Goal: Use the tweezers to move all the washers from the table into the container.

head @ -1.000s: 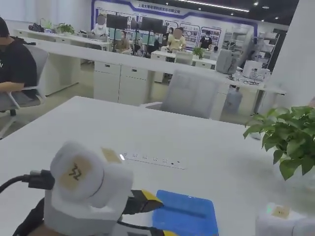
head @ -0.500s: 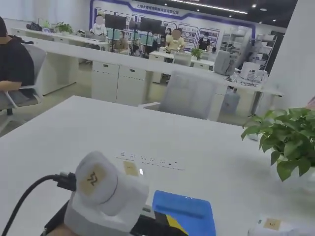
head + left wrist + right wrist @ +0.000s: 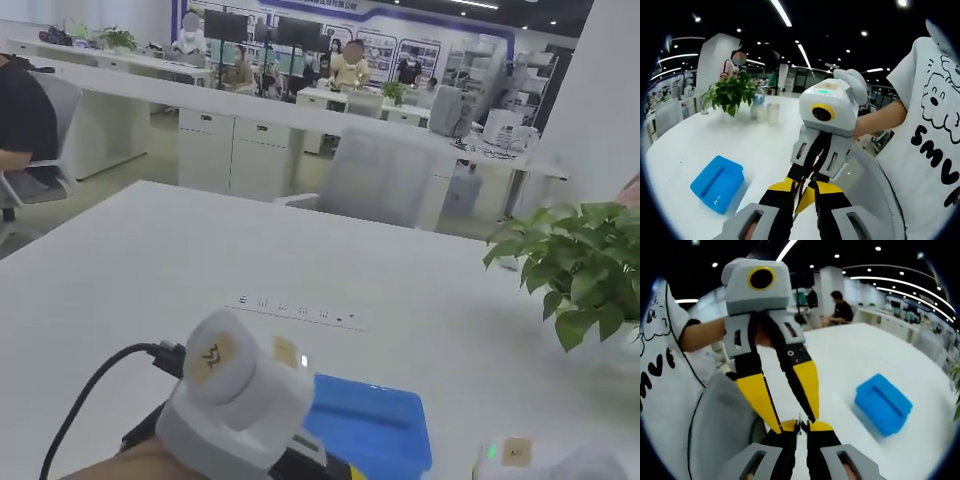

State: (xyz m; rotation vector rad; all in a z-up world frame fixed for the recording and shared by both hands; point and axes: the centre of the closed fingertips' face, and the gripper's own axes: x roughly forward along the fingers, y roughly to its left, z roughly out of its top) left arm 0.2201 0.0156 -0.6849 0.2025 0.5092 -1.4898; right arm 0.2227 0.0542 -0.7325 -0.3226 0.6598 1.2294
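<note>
Spanning a bright open office, white table (image 3: 150, 260) holds blue container (image 3: 372, 428).

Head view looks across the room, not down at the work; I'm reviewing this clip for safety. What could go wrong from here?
The left tool and right tool point tip to tip, almost touching: they could knock together. With the gaze that high, any reach toward the blue container may be misjudged. The black cable could snag.
</note>
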